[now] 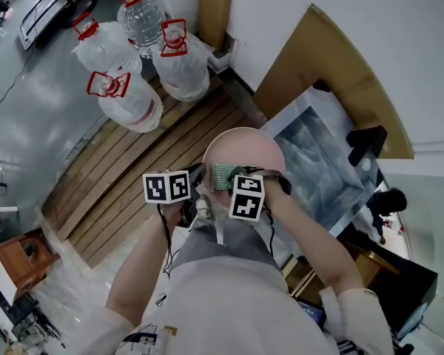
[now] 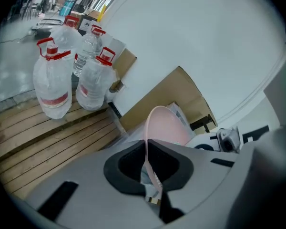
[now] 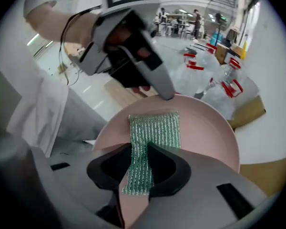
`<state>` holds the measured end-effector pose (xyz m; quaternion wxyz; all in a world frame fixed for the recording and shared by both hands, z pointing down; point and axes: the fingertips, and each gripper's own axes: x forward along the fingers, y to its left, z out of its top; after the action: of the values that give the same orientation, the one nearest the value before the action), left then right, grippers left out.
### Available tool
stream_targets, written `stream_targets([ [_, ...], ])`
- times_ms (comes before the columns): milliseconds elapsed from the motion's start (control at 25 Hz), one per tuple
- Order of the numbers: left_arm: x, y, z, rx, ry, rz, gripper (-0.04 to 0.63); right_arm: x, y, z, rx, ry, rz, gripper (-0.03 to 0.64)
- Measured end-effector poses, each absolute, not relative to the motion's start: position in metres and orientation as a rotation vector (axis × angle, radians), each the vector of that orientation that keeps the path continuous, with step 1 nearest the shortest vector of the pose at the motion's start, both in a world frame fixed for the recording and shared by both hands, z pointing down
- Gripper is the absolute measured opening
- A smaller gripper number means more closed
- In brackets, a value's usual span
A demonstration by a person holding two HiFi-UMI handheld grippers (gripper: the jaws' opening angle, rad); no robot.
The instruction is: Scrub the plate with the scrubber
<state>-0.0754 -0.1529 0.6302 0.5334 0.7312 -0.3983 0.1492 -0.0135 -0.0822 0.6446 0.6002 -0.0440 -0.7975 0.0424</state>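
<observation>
I hold a round pink plate (image 1: 246,142) in the air over the person's lap. My left gripper (image 1: 201,179) is shut on its rim; in the left gripper view the plate (image 2: 168,124) runs edge-on between that gripper's (image 2: 150,170) jaws. A green knitted scrubber (image 1: 223,174) lies flat on the plate's face. My right gripper (image 1: 234,177) is shut on it. In the right gripper view the scrubber (image 3: 155,128) passes between the jaws of the right gripper (image 3: 141,162) and spreads over the plate (image 3: 207,128), with the left gripper (image 3: 168,95) clamped on the far rim.
Several large water jugs (image 1: 129,102) with red handles stand on a wooden pallet (image 1: 133,176) ahead left. A cardboard sheet (image 1: 318,58) and a plastic-wrapped panel (image 1: 322,157) lean against the white wall to the right. A small wooden box (image 1: 18,261) sits at the left.
</observation>
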Motion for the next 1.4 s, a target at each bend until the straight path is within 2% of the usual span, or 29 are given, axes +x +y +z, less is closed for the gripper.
stream_targets([
  [240, -0.076, -0.152, 0.631, 1.747, -0.926, 0.368, 0.031, 0.038, -0.042, 0.647, -0.203, -1.748, 0.103, 0.138],
  [440, -0.079, -0.147, 0.631, 1.749, -0.924, 0.382, 0.031, 0.07, -0.06, 0.65, -0.003, -1.705, 0.063, 0.138],
  [960, -0.073, -0.139, 0.631, 1.79, -0.901, 0.45, 0.034, 0.053, -0.171, 0.642, 0.425, -1.849, 0.305, 0.137],
  [1360, -0.074, -0.136, 0.627, 1.828, -0.904, 0.5, 0.053, 0.042, -0.167, 0.63, 0.525, -1.923, 0.355, 0.127],
  [1400, -0.074, -0.134, 0.625, 1.835, -0.899, 0.501, 0.073, 0.043, -0.165, 0.626, 0.543, -1.939, 0.371, 0.126],
])
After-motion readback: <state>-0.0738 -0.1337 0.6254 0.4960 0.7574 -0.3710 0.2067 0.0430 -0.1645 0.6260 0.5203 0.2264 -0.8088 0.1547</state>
